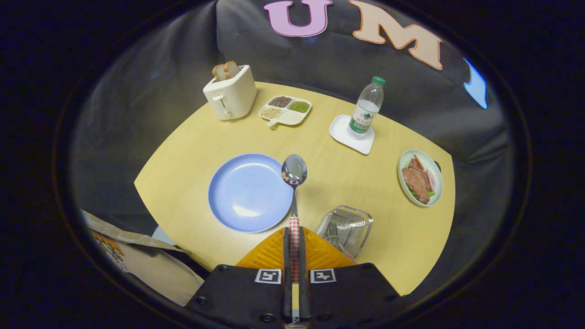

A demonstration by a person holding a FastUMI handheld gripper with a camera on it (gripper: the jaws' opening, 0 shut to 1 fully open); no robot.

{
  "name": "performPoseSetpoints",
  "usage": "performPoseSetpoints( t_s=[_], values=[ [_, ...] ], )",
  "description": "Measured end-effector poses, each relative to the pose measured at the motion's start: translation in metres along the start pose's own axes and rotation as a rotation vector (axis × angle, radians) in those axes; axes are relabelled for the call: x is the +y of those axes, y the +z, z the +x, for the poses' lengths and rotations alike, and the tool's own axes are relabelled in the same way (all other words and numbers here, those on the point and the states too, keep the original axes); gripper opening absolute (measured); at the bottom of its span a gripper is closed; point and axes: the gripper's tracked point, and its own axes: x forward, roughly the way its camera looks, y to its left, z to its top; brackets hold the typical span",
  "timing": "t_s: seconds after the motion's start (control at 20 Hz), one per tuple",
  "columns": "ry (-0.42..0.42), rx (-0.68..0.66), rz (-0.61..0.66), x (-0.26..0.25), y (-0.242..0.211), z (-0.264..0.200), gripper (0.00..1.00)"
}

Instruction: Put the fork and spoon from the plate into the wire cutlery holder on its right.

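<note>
Yellow table. At its 11 o'clock: white toaster with two bread slices upright in the slots. At 12 o'clock: divided dish of beans and grains. At 1 o'clock: plastic bottle, green cap, upright on a white coaster. At 3 o'clock: bowl of meat. Off-table, 8 o'clock: paper bag.

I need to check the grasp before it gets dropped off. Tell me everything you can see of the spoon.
The spoon looks like shiny metal, with an oval bowl reflecting the room and a thin neck leading to a red-and-white checked handle. The tongs are shut on that handle, both fingers pressing its sides. It points straight ahead, lifted, its bowl above the right rim of the blue plate. The wire cutlery holder sits to its right, a fork already inside.
</note>
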Motion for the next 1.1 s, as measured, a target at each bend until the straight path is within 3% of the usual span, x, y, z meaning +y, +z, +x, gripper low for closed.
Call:
performPoseSetpoints(
  t_s=[0.3, 0.55, 1.1],
  values=[
    [-0.03, 0.097, -0.077, -0.038, -0.019, -0.019, 0.09],
    [-0.005, 0.205, -0.115, -0.056, -0.038, -0.028, 0.09],
    [-0.009, 0.448, -0.215, -0.088, -0.062, -0.024, 0.09]
  ],
)
